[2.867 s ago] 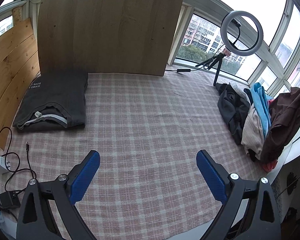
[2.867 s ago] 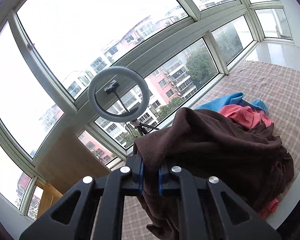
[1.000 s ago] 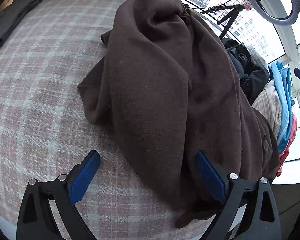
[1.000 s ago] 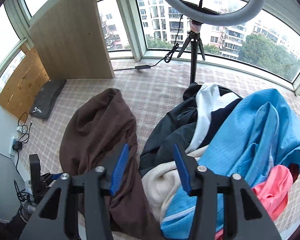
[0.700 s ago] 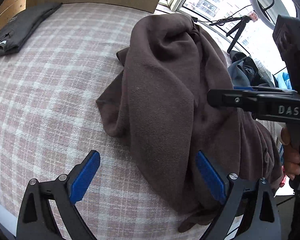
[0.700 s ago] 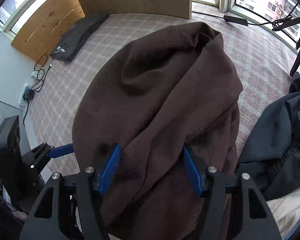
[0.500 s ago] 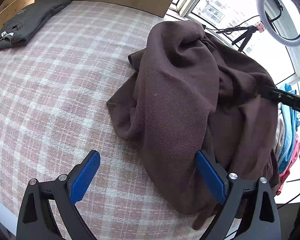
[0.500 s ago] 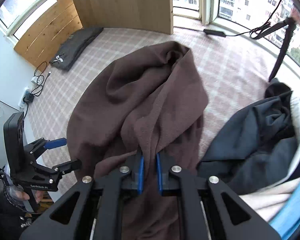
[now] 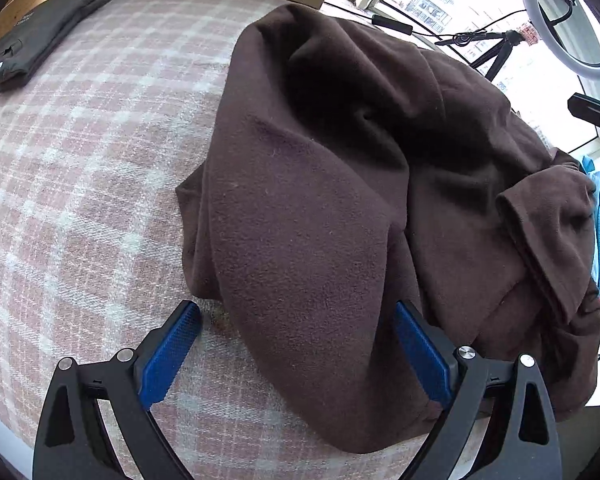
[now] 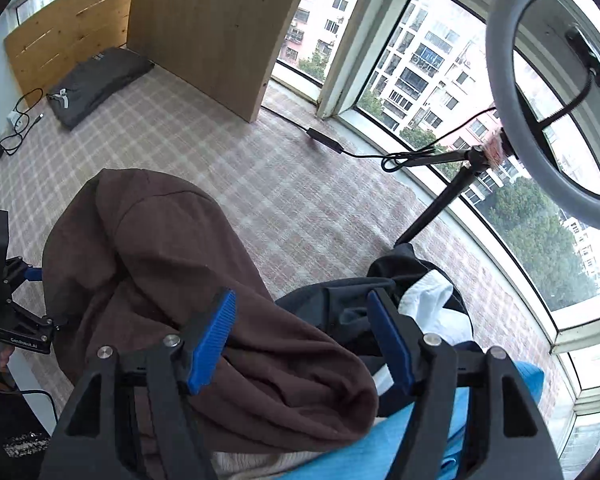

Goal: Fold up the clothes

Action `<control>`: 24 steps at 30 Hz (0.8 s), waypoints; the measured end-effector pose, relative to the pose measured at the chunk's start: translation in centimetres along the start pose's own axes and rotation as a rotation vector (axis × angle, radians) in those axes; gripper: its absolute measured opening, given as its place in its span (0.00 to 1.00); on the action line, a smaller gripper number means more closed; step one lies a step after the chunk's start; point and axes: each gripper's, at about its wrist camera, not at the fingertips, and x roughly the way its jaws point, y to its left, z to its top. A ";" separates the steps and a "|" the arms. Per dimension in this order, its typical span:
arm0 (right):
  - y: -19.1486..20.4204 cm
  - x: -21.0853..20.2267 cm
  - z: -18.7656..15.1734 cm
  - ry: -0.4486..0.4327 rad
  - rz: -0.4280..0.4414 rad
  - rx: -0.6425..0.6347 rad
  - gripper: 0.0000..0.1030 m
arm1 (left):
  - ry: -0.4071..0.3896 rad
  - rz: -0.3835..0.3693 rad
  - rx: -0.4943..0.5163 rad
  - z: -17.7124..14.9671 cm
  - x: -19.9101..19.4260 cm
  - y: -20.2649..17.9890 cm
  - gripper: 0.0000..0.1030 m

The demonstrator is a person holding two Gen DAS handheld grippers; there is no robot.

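A dark brown fleece garment [image 9: 340, 200] lies crumpled on the pink plaid table cover [image 9: 80, 184], its near end hanging over the front edge. My left gripper [image 9: 296, 352] is open and low, its jaws either side of the garment's near fold. In the right wrist view the same brown garment [image 10: 172, 264] lies below my right gripper [image 10: 302, 336], which is open and empty above the garment's right end and the clothes pile [image 10: 420, 304].
A folded dark grey garment [image 9: 28, 40] lies at the far left by the wooden boards [image 10: 204, 20]. A ring light on a tripod [image 10: 540, 80] with its cable stands by the windows. Black, white, blue and beige clothes are heaped at the right. Cables and a charger [image 10: 4, 136] lie at the left edge.
My right gripper has let go of the brown garment and opened, lifting away above it. My left gripper has moved in close to the garment's near fold.
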 end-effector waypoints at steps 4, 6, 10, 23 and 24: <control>6.1 5.0 3.0 0.076 0.192 -0.121 0.65 | -0.020 -0.003 -0.020 0.0 -0.2 0.6 0.93; 8.4 7.6 3.2 0.118 0.158 -0.186 0.65 | -0.034 0.011 -0.016 0.0 -0.3 0.7 0.90; 8.2 9.2 2.9 0.115 0.160 -0.134 0.16 | -0.045 0.050 -0.047 -0.1 -0.7 1.2 0.75; -1.5 -16.2 -1.2 -0.329 0.006 0.251 0.10 | -0.036 -0.234 0.003 0.4 -1.0 0.0 0.84; -1.7 -17.2 -2.1 -0.335 -0.017 0.272 0.10 | -0.042 -0.247 0.027 0.6 -1.1 -0.7 0.81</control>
